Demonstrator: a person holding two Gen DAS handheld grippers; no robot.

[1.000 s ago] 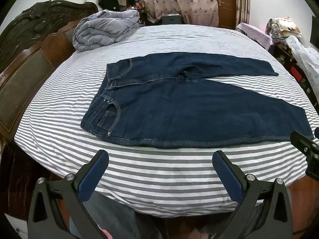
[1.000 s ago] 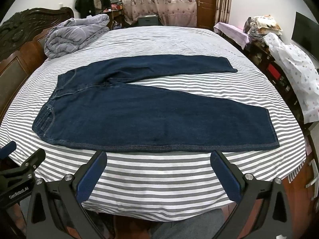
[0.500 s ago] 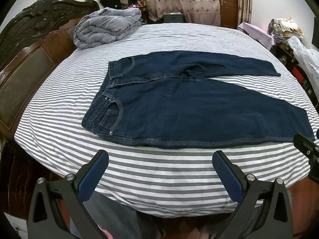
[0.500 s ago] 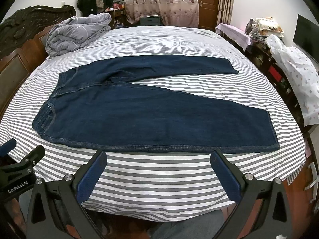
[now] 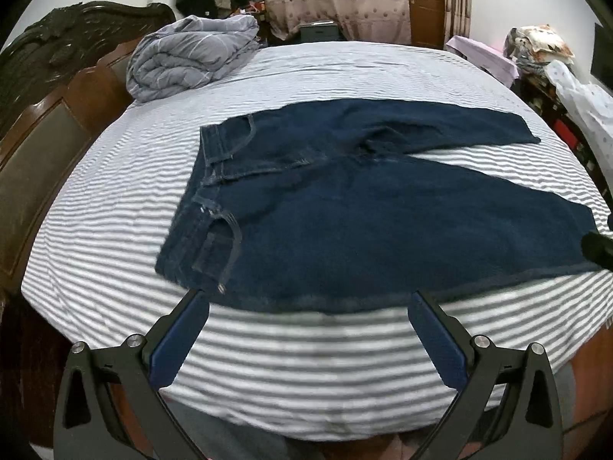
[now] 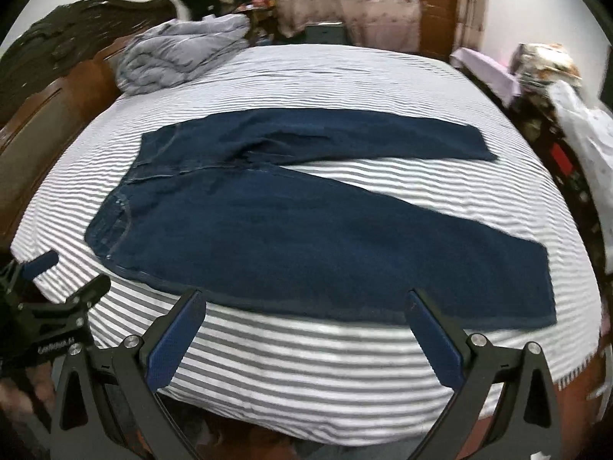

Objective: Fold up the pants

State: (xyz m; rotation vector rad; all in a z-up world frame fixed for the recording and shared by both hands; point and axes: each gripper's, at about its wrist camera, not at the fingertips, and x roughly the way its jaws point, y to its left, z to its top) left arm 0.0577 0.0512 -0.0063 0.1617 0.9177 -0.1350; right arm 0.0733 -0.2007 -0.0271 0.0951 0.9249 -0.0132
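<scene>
No fold made yet: pants (image 5: 383, 222) lie flat, legs splayed on the bed (image 5: 306, 364); left gripper (image 5: 306, 329) and right gripper (image 6: 306, 329) both spread wide, empty, just short of the pants' near edge.

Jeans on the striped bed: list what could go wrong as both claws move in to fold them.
1. The jeans lie flat on the striped sheet; an open left claw closing at the near edge might pinch the sheet too.
2. The legs are splayed apart, so the fold may end up misaligned.
3. The near leg's cuff lies close to the bed edge, so a tug from the right claw might slide it off.
</scene>
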